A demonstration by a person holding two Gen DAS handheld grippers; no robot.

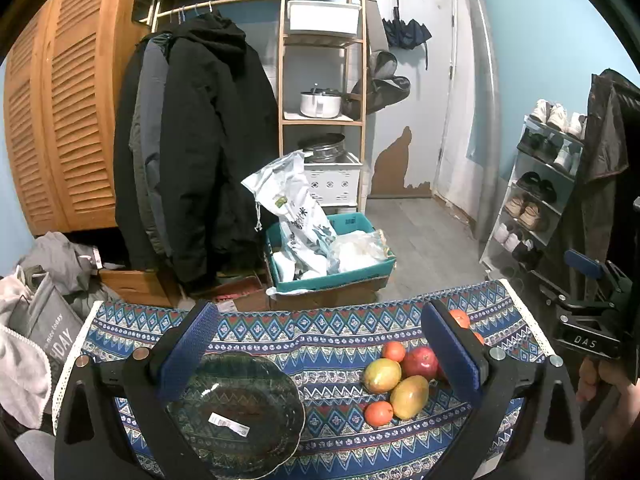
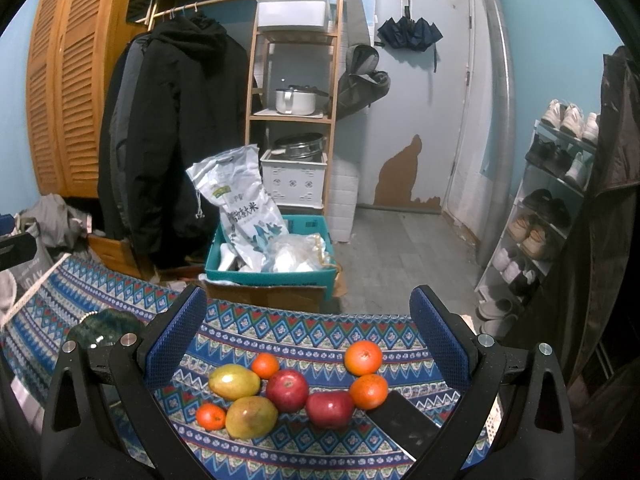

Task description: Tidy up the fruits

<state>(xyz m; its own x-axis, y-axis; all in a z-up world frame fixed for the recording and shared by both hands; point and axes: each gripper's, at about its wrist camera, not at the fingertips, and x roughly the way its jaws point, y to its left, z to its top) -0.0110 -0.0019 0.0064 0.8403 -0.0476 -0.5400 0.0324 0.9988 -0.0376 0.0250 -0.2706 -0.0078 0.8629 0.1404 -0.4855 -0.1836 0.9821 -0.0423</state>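
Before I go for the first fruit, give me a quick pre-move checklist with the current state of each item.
1. Right gripper open and empty: ok, jaws spread wide above the fruit.
2. Left gripper open and empty: ok.
3. Glass plate free to receive fruit: ok, only a label sticker lies in it.
4. Fruit within the right gripper's span: ok; the mangoes, apples and oranges lie between its fingers.
5. Fruit spaced for a clean pick: not ok, the mangoes and apples touch in a cluster.
6. Dark flat object beside the fruit out of the way: cannot tell.
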